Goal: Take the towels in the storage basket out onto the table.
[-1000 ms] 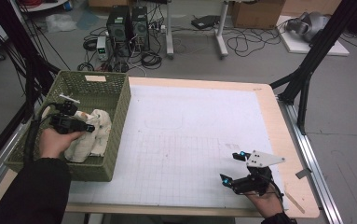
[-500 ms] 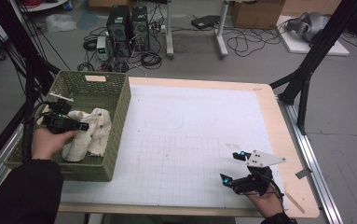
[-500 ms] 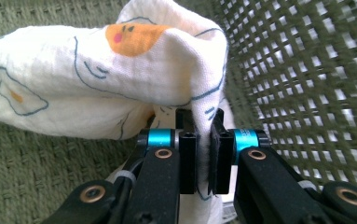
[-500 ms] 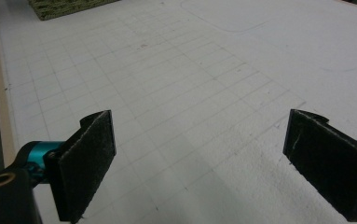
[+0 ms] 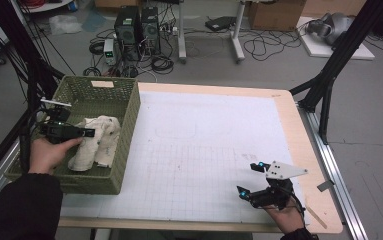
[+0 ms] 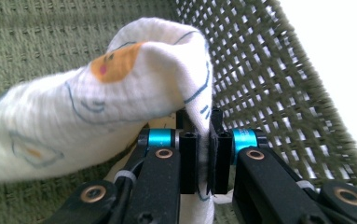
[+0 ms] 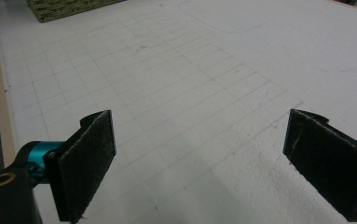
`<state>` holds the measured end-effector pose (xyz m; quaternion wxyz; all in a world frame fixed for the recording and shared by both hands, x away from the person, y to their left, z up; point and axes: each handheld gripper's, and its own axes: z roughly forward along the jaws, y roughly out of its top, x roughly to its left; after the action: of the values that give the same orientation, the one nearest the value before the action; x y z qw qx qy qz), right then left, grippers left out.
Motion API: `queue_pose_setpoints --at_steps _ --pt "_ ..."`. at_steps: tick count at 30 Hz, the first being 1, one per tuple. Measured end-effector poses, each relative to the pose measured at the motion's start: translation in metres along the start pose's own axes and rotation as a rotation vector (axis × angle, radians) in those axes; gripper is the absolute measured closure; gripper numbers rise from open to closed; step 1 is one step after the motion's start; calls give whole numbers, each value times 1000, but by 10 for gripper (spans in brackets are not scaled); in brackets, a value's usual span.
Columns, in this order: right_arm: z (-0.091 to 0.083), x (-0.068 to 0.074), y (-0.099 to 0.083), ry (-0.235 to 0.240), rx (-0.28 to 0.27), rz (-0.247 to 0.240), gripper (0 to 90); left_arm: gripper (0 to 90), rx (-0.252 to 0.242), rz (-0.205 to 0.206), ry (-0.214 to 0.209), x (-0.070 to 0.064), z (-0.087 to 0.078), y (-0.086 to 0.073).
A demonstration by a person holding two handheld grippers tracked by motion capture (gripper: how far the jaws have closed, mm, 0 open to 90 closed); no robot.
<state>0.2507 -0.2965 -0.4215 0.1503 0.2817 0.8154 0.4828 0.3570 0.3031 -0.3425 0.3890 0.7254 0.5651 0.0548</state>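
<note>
The left gripper (image 5: 86, 132) was inside the green basket (image 5: 124, 150), which stood at the left edge of the table (image 5: 299, 130). Its jaws were pressed together on a fold of the white cloth (image 5: 96, 142), and the left gripper view showed this plainly: the cloth (image 6: 97, 93) (thin, printed with small orange and blue figures) was pinched between the two black pads and bulged up and over them, with the basket's woven wall (image 6: 269, 93) just beside it. In the high view most of the cloth lay bunched on the basket floor, toward the wall nearest the white mat (image 5: 204, 150).

The right gripper (image 5: 251, 180) rested near the front right corner of the table, well apart from the basket, with its jaws spread wide and nothing between them; its own view looked across bare gridded mat (image 7: 190, 93).

As a judgement, the work was at an early stage: the grasp on the cloth was made, but the cloth was not yet out of the basket. Lifting it over the wall and laying it on the mat was left, and the idle right gripper would probably be needed then.
</note>
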Motion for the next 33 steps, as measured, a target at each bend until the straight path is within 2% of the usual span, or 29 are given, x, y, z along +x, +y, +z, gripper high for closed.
queue_pose_setpoints --at_steps 3,8,13,18,23,27,33 --pt "0 0 0 1 -1 0 83 855 -19 -6 -14 0 -2 -1" --pt "0 0 0 0 -2 0 83 856 -37 -5 -14 1 -8 -2" --pt "0 0 0 -1 -2 1 83 857 -54 -25 -28 5 -14 -5" --pt "1 0 0 0 -4 -1 83 857 -84 -41 -77 5 -19 -7" --pt "2 0 0 2 1 2 83 858 -111 -37 -96 2 -23 -7" --pt "2 0 0 3 0 2 83 858 -118 -41 -98 4 -24 -9" --pt "3 0 -1 3 1 3 83 859 -128 -60 -124 9 -27 -11"
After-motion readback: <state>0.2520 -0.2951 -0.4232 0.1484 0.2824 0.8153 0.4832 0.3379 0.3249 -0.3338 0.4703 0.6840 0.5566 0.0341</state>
